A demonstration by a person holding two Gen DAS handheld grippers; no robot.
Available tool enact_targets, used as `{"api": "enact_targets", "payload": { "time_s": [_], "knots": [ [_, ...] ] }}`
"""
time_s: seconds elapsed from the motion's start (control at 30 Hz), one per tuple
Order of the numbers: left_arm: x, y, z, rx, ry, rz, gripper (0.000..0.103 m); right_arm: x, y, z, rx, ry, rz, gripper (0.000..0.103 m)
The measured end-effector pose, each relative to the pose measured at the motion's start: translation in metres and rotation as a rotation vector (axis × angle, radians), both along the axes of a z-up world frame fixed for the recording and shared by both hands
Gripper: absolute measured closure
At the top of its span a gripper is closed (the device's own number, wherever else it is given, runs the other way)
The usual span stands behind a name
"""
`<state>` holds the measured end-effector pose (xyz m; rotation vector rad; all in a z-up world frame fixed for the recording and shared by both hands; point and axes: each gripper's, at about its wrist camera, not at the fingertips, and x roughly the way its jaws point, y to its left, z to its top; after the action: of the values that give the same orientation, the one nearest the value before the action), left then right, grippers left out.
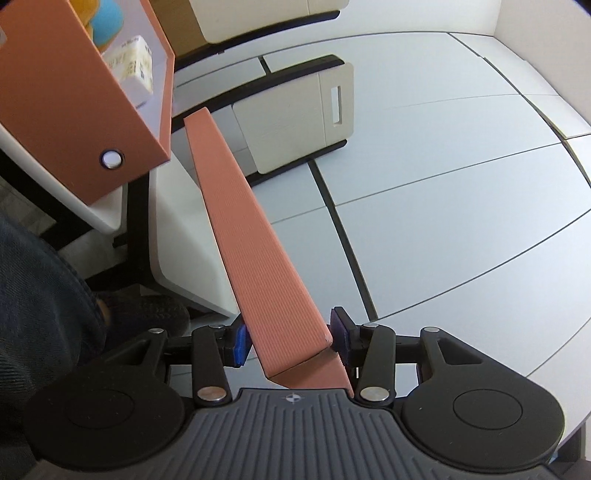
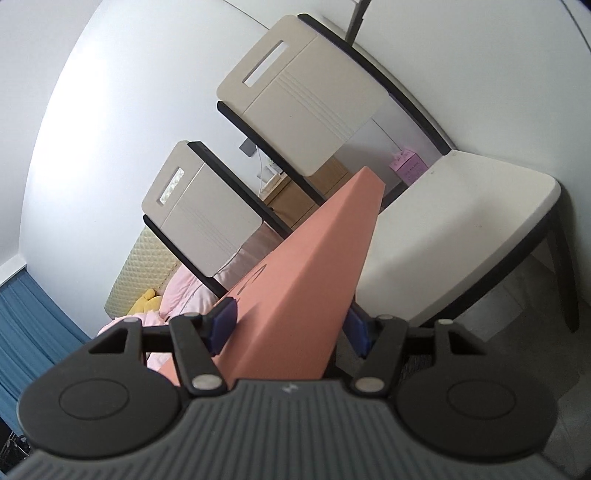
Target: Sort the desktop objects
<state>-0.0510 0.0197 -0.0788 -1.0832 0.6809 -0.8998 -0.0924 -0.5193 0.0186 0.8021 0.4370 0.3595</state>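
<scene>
**Lifting the orange lid**

Both tongs hold one orange box lid point(image 1: 255, 254) up in the air, one at each end. The left gripper point(image 1: 288, 341) is clamped on a lid corner, and the right gripper point(image 2: 288, 328) pinches the lid's other end point(image 2: 306, 280). The lid looks like it goes on the orange box point(image 1: 74, 110) (it sits on a chair). Inside are a soft blue and yellow toy point(image 1: 99, 20) and a small white packet point(image 1: 135, 62). Next, both hands must move together and line the lid up over the box.

The salmon box rim point(image 1: 255, 251) looks like matt card with fine ribbing; its far wall point(image 1: 70, 110) is smooth, with a shiny metal stud point(image 1: 112, 159). The grey tabletop point(image 1: 461, 229) is smooth, faintly glossy
</scene>
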Motion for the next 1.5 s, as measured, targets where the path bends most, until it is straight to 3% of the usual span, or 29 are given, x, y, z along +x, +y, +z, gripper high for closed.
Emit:
{"api": "enact_targets", "payload": {
  "time_s": [0.33, 0.6, 1.1, 1.27, 1.5],
  "knots": [
    [0.015, 0.034, 0.022, 0.017, -0.003, 0.133, 0.054, 0.065, 0.041, 0.0, 0.0, -0.021, 0.064, 0.04],
    [0.038, 0.084, 0.045, 0.078, -0.013, 0.322, 0.054, 0.132, 0.101, 0.003, 0.029, -0.064, 0.129, 0.041],
    [0.084, 0.161, 0.055, 0.221, 0.012, 0.63, 0.054, 0.258, 0.223, -0.058, 0.114, -0.023, 0.223, 0.041],
    [0.099, 0.173, 0.053, 0.255, 0.036, 0.666, 0.052, 0.277, 0.244, -0.077, 0.13, -0.057, 0.237, 0.041],
    [0.111, 0.171, 0.054, 0.378, 0.052, 0.699, 0.046, 0.291, 0.252, -0.086, 0.113, -0.031, 0.236, 0.041]
  ]
}}
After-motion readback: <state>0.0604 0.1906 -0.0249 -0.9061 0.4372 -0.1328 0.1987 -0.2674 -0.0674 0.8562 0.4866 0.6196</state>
